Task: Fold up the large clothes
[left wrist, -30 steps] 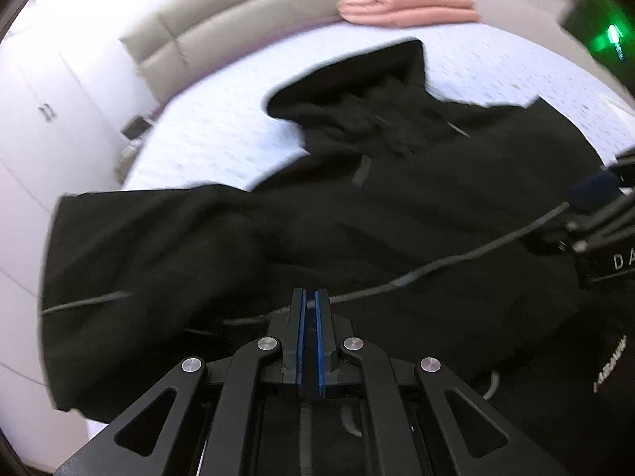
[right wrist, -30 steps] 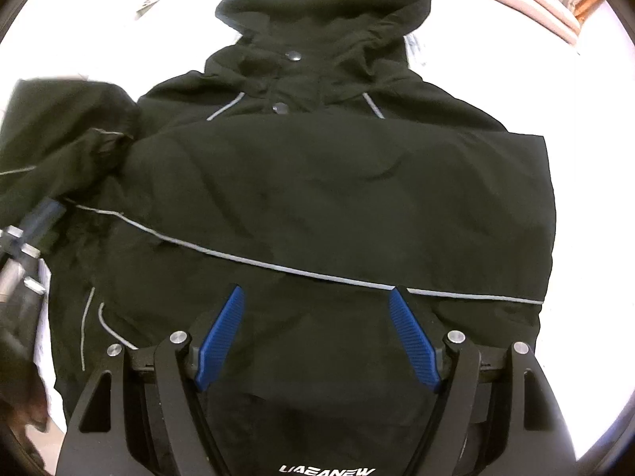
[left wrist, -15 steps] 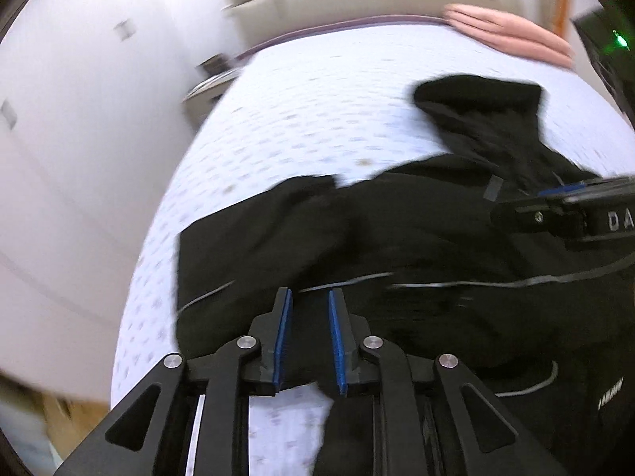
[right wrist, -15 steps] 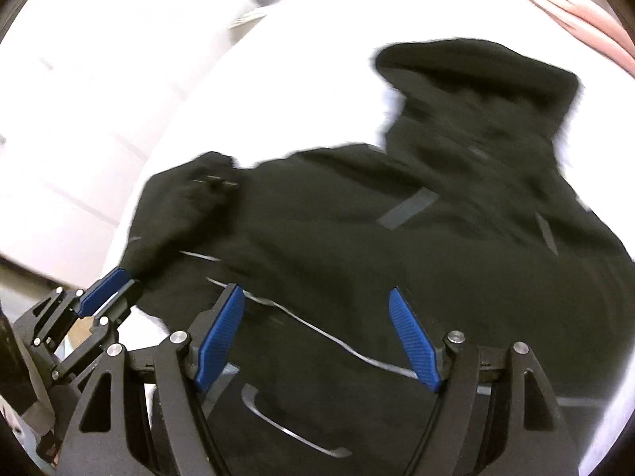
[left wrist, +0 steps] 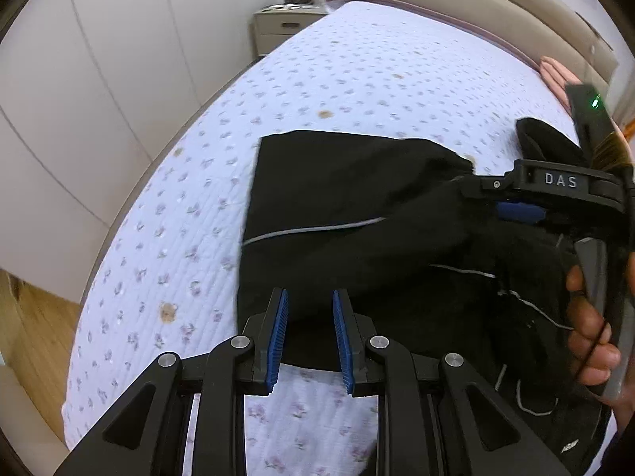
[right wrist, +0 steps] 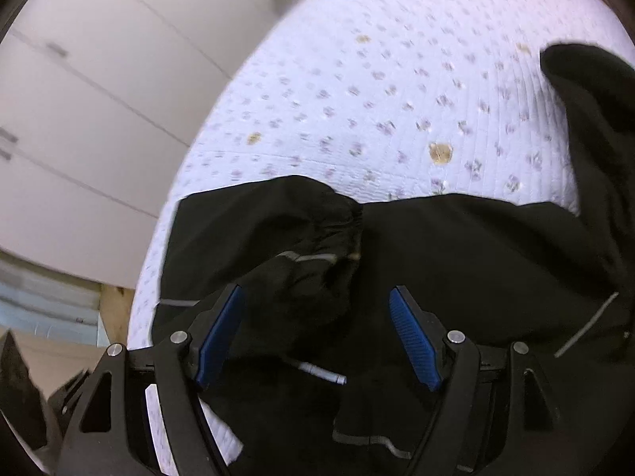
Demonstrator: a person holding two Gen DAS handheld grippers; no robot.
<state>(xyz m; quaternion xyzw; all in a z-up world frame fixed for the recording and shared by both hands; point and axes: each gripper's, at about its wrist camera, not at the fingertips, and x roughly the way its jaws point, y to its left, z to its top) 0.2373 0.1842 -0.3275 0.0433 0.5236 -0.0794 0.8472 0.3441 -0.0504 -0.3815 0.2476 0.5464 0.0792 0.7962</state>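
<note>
A black jacket [left wrist: 349, 182] with thin grey piping lies on the flowered bed sheet [left wrist: 357, 59]. Its sleeve end [right wrist: 270, 222] lies toward the bed's left side and its hood [right wrist: 587, 91] is at the far right. My left gripper [left wrist: 308, 293] hovers over the jacket's near left corner. Its jaws stand a narrow gap apart with nothing pinched between them. My right gripper [right wrist: 316, 291] is wide open above the bunched sleeve cloth, holding nothing. In the left wrist view the right gripper [left wrist: 520, 210] shows at the right, with a hand [left wrist: 591, 317] on its handle.
White wardrobe doors [left wrist: 99, 79] run along the bed's left side, with wooden floor [left wrist: 31, 317] below. A nightstand [left wrist: 285, 25] stands by the padded headboard [left wrist: 496, 8]. Folded pink bedding [left wrist: 555, 71] lies at the head of the bed. Bare sheet [right wrist: 357, 79] stretches beyond the jacket.
The left gripper's fingers went from shut to a narrow gap. Both grippers swung left across the jacket, from over its body to its sleeve side near the bed edge. The right gripper stayed open.
</note>
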